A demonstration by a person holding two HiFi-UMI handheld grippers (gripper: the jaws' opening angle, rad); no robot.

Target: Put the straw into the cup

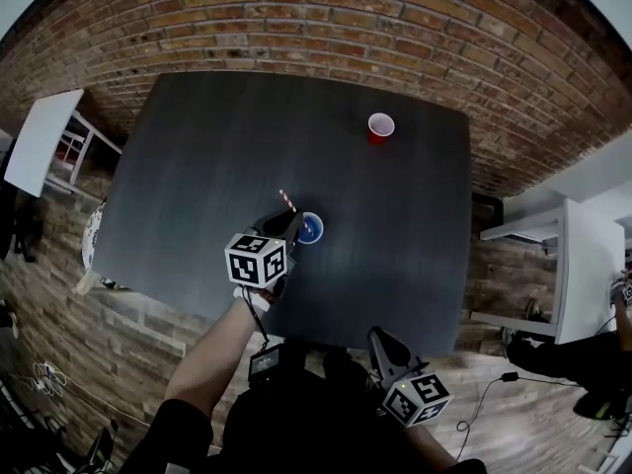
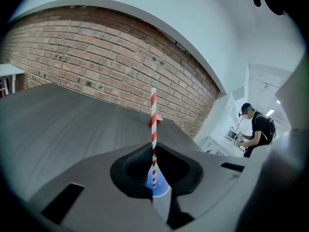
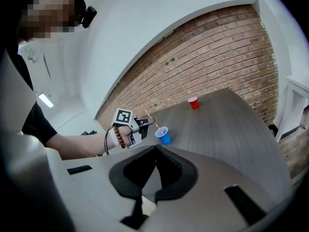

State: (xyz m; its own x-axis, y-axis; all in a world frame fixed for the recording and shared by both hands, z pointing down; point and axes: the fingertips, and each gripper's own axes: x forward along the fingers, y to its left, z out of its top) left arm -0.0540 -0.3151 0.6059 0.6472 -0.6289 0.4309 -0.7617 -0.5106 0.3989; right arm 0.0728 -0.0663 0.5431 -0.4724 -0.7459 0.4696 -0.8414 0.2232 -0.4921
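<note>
Left gripper view has the left gripper (image 2: pixel 153 174) pinching the straw (image 2: pixel 153 129) low on its length, the lower end over the mouth of the blue cup (image 2: pixel 157 188); how deep it reaches I cannot tell. From the head view the straw (image 1: pixel 287 201) leans away from the cup (image 1: pixel 311 228), so the main risk, as I judge it, is that the tip presses on the rim or inner wall. A light, empty-looking cup could then slide or tip. Letting go with little of the straw inside could let it lever back out onto the table (image 1: pixel 197 146). The jaws also sit just beside the rim and could nudge it when they spread. Room is ample: the cup stands well in from every table edge, bare top all round, and the red cup (image 1: pixel 380 126) is well apart at the far side. The right gripper (image 3: pixel 155 153) hangs off the near edge by the person's body, jaws pressed together on nothing.
</note>
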